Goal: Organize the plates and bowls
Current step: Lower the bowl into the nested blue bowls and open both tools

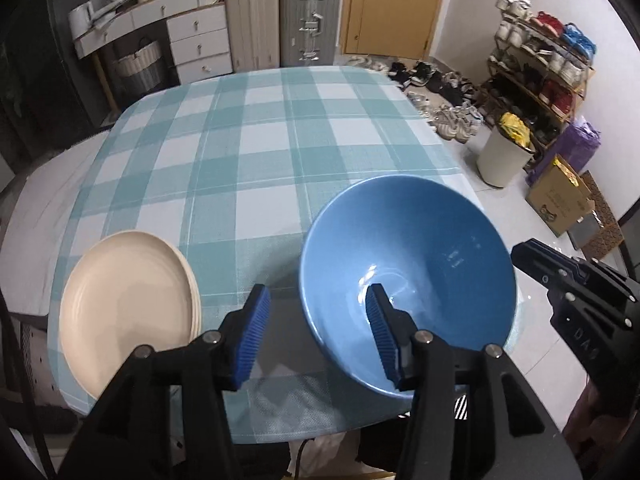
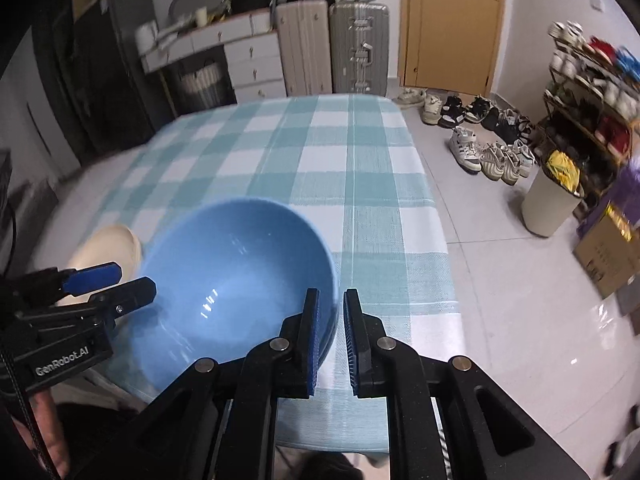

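Checked teal-and-white cloth [image 1: 256,152] covers the worktop, which stands in a cluttered room: a white chest of drawers [image 1: 198,42] and two upright suitcases [image 1: 308,20] at twelve o'clock, a wooden door [image 2: 452,28] beyond them, shoes across the tiled floor [image 2: 500,280] and a laden shoe rack [image 1: 540,76] toward two o'clock, with a pale bin [image 1: 502,156] beside it.

On the near part of the cloth sits a blue bowl [image 1: 408,264], close to the worktop's right edge; at nine o'clock from it, apart, lies a stack of cream plates [image 1: 128,304]. The bowl looks glazed and rigid: probably fairly heavy for its size, slick under the pads, and breakable if dropped, so the rim is the sensible place to pinch, one pad inside the wall and one outside. The plates would want a hold on the raised edge.

The left gripper [image 1: 316,332] stands with its jaws apart, straddling the bowl's near-left rim, one pad inside and one outside, pressing on nothing. The right gripper [image 2: 331,340] has its jaws drawn nearly together over the bowl's right rim; the wall seems to sit between them, though whether they truly pinch it I cannot tell.
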A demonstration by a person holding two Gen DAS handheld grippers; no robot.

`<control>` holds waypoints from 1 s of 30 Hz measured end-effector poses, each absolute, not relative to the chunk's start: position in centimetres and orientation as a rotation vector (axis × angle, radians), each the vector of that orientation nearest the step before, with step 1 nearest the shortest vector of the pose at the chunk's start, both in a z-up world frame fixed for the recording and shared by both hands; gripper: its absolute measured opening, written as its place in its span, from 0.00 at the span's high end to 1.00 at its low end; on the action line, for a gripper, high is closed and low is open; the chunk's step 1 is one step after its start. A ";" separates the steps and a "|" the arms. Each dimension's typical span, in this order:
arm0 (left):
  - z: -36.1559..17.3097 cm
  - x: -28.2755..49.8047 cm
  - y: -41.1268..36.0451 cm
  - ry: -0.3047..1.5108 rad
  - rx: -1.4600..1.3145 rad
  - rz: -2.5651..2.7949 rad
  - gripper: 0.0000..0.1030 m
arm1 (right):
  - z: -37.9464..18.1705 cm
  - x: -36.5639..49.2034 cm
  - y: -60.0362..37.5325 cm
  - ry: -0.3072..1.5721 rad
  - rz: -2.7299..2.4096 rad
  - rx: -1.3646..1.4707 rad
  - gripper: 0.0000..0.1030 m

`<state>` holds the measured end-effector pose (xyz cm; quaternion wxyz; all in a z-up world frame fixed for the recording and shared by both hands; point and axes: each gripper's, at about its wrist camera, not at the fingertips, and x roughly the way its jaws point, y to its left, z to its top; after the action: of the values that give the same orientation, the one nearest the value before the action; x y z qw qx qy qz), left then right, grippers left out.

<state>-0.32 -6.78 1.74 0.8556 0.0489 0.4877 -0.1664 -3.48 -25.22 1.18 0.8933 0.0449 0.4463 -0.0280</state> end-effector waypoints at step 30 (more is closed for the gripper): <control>-1.9 -1.5 -5.8 0.857 0.057 -0.381 0.00 | -1.5 -7.9 -29.8 0.552 -0.026 0.536 0.01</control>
<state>-1.45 -5.84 -1.89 0.8918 0.0275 0.4127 -0.1835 -7.88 -29.75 -1.48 0.9269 0.2613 0.2692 -0.0128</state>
